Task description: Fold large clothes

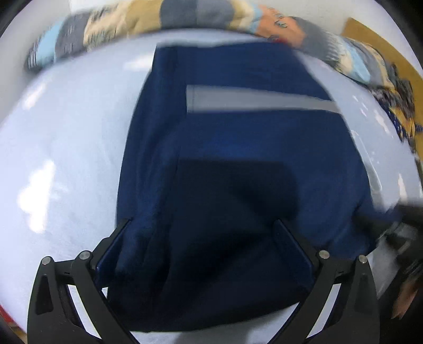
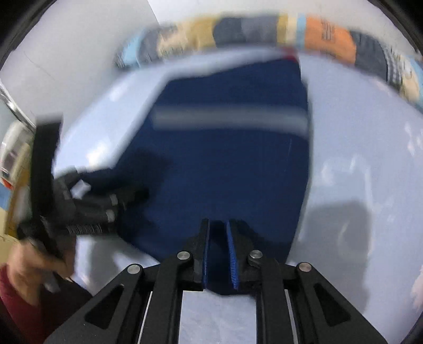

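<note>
Navy garment [image 1: 238, 148] lies spread on the pale blue sheet [image 1: 66, 148], roughly mid-bed, long axis running away from both cameras. A grey band [image 1: 253, 100] crosses the garment toward its far end; in the right wrist view the same band [image 2: 230, 117] shows blurred.

Left gripper [image 1: 203, 225]: jaws wide apart, straddling the near end of the garment. Dark cloth fills the gap between the fingers [image 1: 116, 238] and bunches up there. Cannot tell whether the pads press the fabric or merely flank it. In the right wrist view this same gripper [image 2: 127, 201] appears at the garment's left edge, blurred, with the person's hand [image 2: 29, 267] behind it.

Right gripper [image 2: 218, 225]: jaws nearly closed, only a narrow slot left, and a fold of the navy garment's [image 2: 232, 169] near hem sits pinched in that slot between the blue pads [image 2: 232, 259]. Cloth hangs a little below the fingertips onto the sheet [image 2: 357, 158].

Beyond the garment's far end, a patterned quilt [image 1: 185, 16] in tan, grey, light blue and orange lies bunched along the bed's edge. Both views smeared by motion blur.
</note>
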`<state>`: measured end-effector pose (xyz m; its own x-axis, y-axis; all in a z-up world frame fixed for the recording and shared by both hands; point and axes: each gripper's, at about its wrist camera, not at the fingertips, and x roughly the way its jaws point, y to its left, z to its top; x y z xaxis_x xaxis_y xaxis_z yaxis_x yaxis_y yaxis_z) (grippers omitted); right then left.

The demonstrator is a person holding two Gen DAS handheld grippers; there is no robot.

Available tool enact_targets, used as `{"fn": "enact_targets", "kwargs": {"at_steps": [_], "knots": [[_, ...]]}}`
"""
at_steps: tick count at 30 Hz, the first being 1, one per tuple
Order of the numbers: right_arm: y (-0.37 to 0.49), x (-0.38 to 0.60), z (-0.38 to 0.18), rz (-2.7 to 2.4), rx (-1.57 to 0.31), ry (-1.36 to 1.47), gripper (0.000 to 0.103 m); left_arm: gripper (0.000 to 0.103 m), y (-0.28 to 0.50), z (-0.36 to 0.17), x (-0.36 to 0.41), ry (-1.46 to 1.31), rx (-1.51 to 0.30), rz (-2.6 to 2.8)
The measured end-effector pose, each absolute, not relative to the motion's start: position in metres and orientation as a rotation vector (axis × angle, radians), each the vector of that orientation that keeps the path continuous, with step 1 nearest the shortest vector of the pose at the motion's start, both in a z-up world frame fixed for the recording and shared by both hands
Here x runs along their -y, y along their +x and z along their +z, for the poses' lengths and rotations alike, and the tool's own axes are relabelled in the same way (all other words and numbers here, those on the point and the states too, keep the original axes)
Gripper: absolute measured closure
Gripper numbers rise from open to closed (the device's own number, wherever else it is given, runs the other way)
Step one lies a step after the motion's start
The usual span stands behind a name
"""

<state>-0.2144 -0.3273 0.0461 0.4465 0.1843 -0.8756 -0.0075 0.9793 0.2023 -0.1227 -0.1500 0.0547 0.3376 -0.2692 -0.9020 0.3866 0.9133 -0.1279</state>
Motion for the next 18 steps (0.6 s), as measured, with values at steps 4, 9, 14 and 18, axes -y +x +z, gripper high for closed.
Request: {"fn": "enact_targets", "kwargs": {"at_steps": [4,9,14,18], "knots": [[-0.218,0.336,0.037,0.113,-1.086,0.255,0.094,0.000,-0.132,0.067,0.144,0.133,-1.121,-0.422],[-0.256,0.327,0.074,0.106,-1.020,0.217,0.087,0.000,-0.162,0.081,0.131,0.159,-1.083,-0.476],[-0.251,0.328,0.024,0.075,-1.094,0.278,0.100,0.000,-0.156,0.050,0.129,0.145,-1.177,-0.463],[-0.245,0.333,0.030,0.073,-1.133,0.314,0.100,0.000,-0.160,0.063,0.126,0.145,-1.143,-0.468]]}}
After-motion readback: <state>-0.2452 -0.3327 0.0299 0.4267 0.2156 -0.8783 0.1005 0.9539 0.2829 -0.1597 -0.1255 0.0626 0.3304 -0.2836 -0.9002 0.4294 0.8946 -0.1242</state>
